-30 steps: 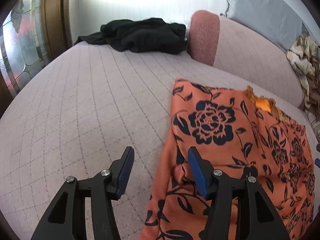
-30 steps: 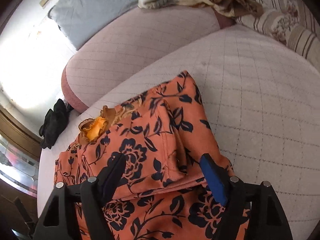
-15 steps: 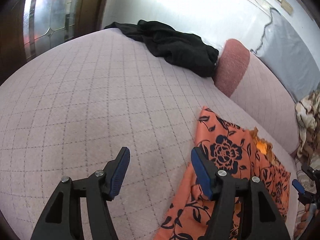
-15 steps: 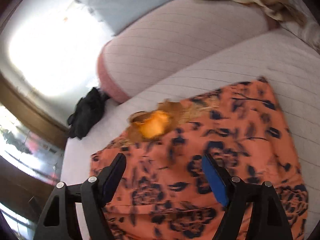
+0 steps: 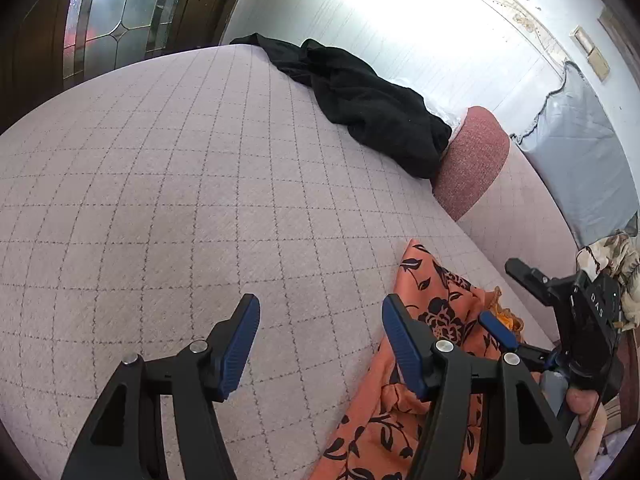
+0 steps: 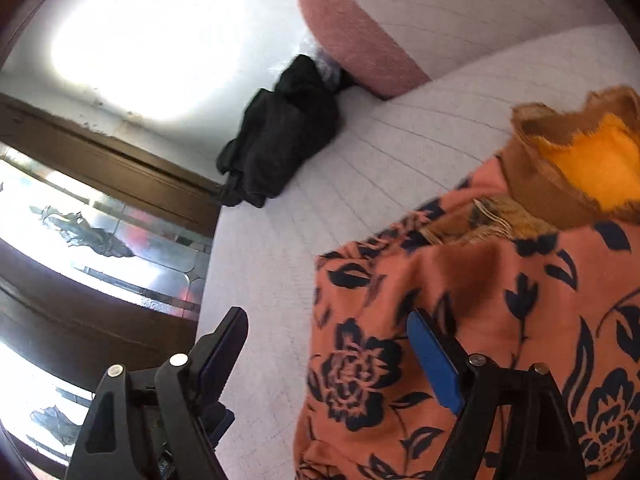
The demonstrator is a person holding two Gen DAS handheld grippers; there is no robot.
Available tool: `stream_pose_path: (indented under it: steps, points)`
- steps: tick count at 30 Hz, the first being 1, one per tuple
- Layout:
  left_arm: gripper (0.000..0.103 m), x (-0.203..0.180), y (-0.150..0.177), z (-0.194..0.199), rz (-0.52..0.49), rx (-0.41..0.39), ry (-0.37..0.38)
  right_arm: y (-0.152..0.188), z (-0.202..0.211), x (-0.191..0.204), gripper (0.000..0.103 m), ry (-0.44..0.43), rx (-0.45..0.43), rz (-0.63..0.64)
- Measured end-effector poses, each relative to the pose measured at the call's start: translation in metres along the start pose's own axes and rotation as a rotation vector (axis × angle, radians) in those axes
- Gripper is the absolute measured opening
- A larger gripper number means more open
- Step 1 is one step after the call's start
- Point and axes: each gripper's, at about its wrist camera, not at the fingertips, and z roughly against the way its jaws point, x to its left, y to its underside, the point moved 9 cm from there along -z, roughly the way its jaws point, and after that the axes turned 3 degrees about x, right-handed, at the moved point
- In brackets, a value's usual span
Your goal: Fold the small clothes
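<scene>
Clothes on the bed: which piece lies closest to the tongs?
The orange floral garment, right beside both open tongs; the black garment lies far off by the wall.

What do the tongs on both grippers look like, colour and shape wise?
Both the left gripper and the right gripper have black angular frames with triangular cut-outs and silver screws. Their tongs carry flat, blue, finely ribbed pads.

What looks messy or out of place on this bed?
A black garment lies crumpled in a heap by the pink bolster, unfolded. The orange floral garment is rumpled, with a frayed orange-brown cloth sticking out at its top edge.
</scene>
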Motion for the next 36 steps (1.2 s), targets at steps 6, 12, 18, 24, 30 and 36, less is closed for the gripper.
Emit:
stream_pose_path:
  steps: [6, 12, 18, 24, 30, 36]
  points:
    - [0.065, -0.008, 0.004, -0.001, -0.069, -0.007, -0.01, -0.016, -0.031, -0.043, 0.089, 0.014, -0.012, -0.059]
    - [0.065, -0.01, 0.005, -0.002, -0.077, -0.01, -0.011, -0.004, 0.048, -0.044, 0.089, -0.004, -0.11, 0.004]
    - [0.065, -0.014, 0.01, -0.006, -0.108, -0.011, -0.027, -0.001, 0.166, -0.194, 0.074, 0.062, -0.292, -0.272]
    - [0.065, -0.02, 0.015, -0.014, -0.138, -0.004, -0.039, -0.002, 0.254, -0.241, 0.087, 0.151, -0.409, -0.335]
    - [0.065, -0.024, 0.021, -0.018, -0.173, -0.002, -0.051, -0.001, 0.272, -0.24, 0.087, 0.066, -0.416, -0.322]
    - [0.065, -0.027, 0.025, -0.02, -0.202, -0.004, -0.058, -0.015, 0.245, -0.225, 0.088, 0.035, -0.347, -0.29]
